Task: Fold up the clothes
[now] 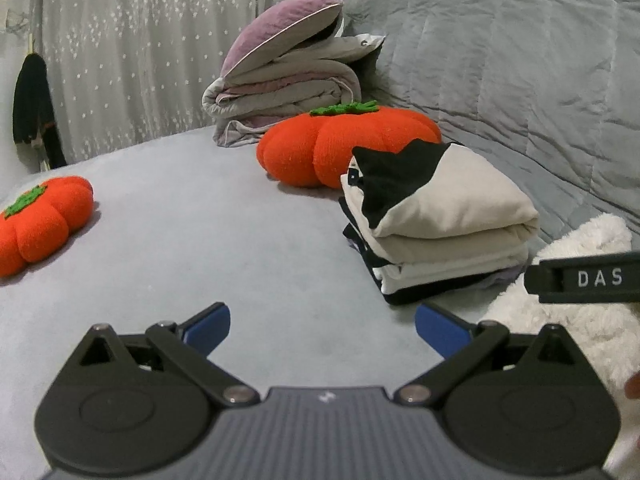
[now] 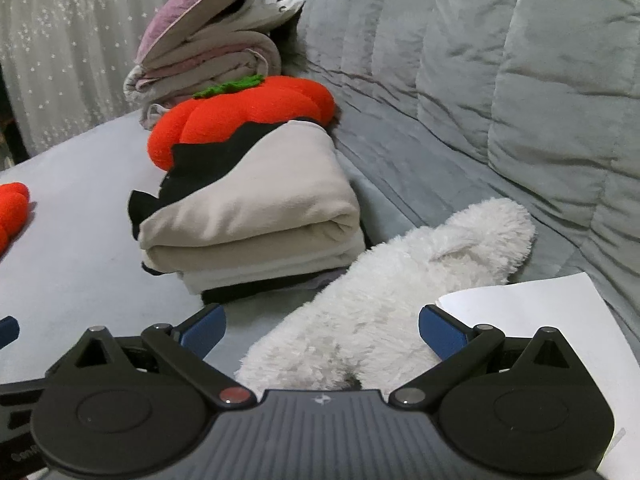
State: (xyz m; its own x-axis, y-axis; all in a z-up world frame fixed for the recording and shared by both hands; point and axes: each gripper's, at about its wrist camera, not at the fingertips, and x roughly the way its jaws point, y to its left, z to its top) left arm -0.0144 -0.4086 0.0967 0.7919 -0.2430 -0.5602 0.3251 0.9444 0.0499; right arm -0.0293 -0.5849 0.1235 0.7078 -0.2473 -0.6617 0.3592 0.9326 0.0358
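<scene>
Left gripper (image 1: 322, 330): blue-padded jaws spread wide, nothing between them, only bare grey bed surface (image 1: 200, 240) beneath. Tilted down toward the bed.

Right gripper (image 2: 322, 330): jaws spread wide as well, gripping nothing. A white fluffy garment (image 2: 380, 304) lies on the bed under and ahead of the gap between the jaws; pads not pressing on it. From the left wrist view, part of the right gripper's body enters at the right edge, over the same fluffy garment.

Stack of folded clothes (image 1: 436, 224): sits on the bed ahead and right of the left gripper, just left of the fluffy garment. Top piece is cream with a black jagged panel; cream, white and black layers below. Edges roughly aligned.

White sheet of paper (image 2: 540, 320): lies on the bed at right, beside the fluffy garment, partly under the right gripper's right finger.

Behind the stack: an orange pumpkin cushion (image 1: 344, 148) with green stem, touching or just behind the stack. A second orange pumpkin cushion (image 1: 40, 220) lies well apart at left. Further back, a folded quilt pile (image 1: 288, 84) with a purple pillow on top. Grey quilted backrest (image 1: 520, 60) at right; star-patterned curtain (image 1: 140, 48) behind
</scene>
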